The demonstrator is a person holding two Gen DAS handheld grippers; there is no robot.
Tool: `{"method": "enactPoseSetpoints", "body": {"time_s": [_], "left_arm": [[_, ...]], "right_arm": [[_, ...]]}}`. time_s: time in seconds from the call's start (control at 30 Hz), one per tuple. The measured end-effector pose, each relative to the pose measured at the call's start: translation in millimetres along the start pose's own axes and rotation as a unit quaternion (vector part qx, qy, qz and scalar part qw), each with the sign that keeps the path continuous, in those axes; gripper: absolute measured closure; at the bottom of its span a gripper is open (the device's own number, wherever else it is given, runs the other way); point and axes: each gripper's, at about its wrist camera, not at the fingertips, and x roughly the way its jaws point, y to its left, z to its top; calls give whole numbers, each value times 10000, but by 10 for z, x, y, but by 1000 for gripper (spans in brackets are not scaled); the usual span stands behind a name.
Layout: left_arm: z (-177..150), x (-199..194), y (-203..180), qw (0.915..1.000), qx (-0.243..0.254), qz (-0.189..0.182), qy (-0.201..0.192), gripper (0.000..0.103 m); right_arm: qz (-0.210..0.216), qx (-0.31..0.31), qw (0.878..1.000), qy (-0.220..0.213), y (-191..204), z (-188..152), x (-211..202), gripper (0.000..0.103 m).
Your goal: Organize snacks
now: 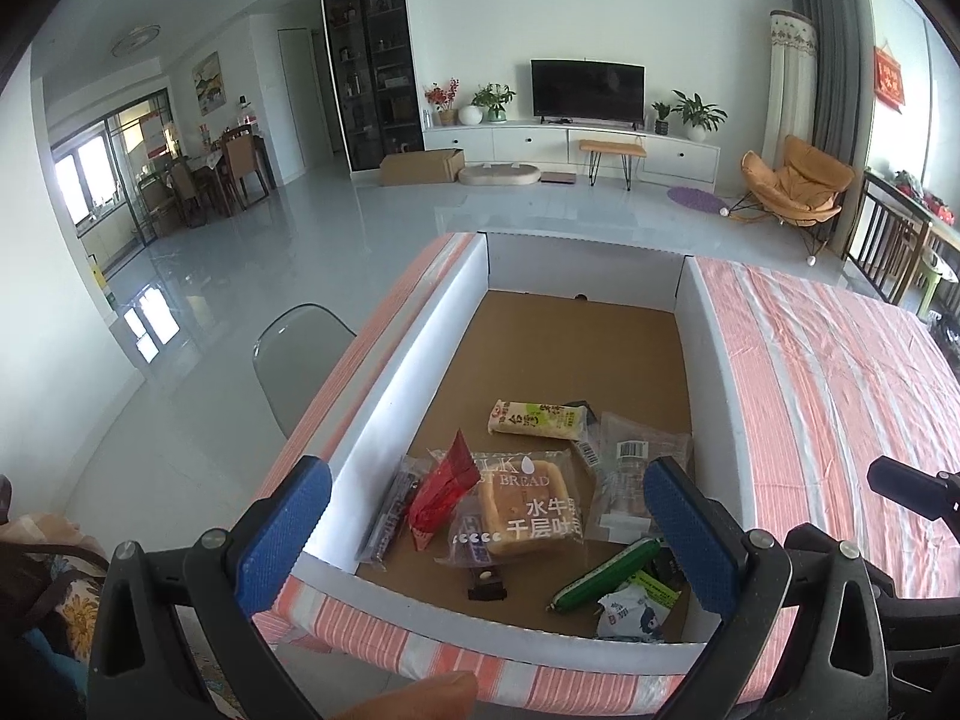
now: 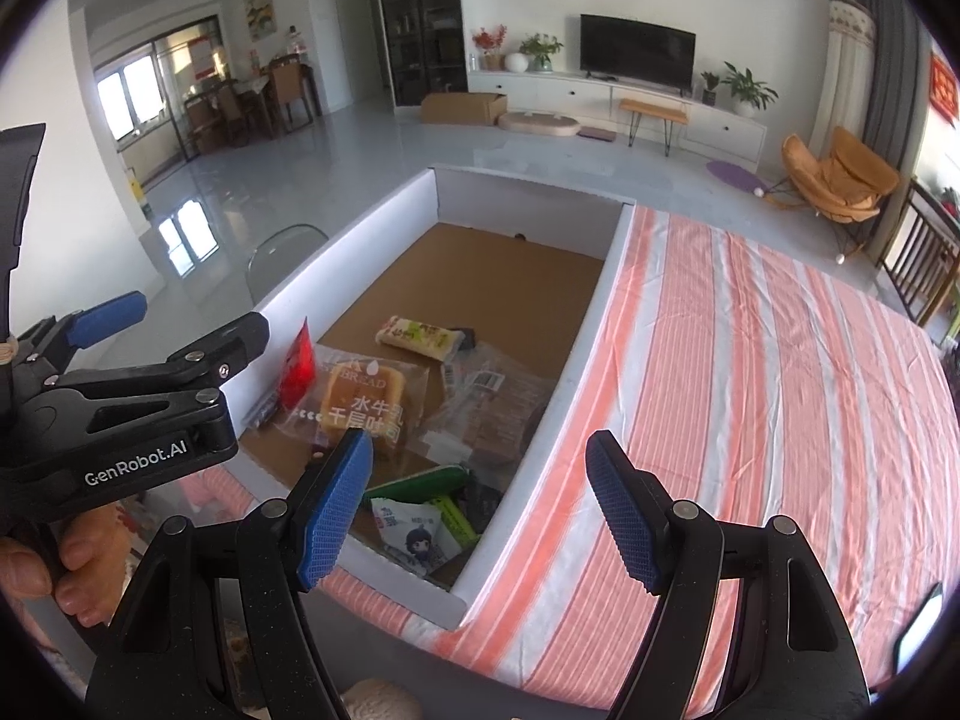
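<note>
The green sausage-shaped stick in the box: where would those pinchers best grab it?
Probably across the middle of the green stick, coming down from above with the jaws turned square to its length. It lies flat and slantwise on the box floor, long and narrow, so its thin width fits between them easily.

Table under pink-striped cloth — white-walled box sits directly on it.

Home living room, television on white cabinet, potted plants, orange lounge chair, dining table
</note>
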Motion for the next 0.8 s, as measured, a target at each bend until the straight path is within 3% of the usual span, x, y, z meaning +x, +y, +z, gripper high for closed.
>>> {"method": "enactPoseSetpoints", "body": {"time_s": [0.8], "left_arm": [[-48,44,55,9999,43,59,100,0]], "right_arm": [[45,-145,9998,125,144,-17,32,26]]}}
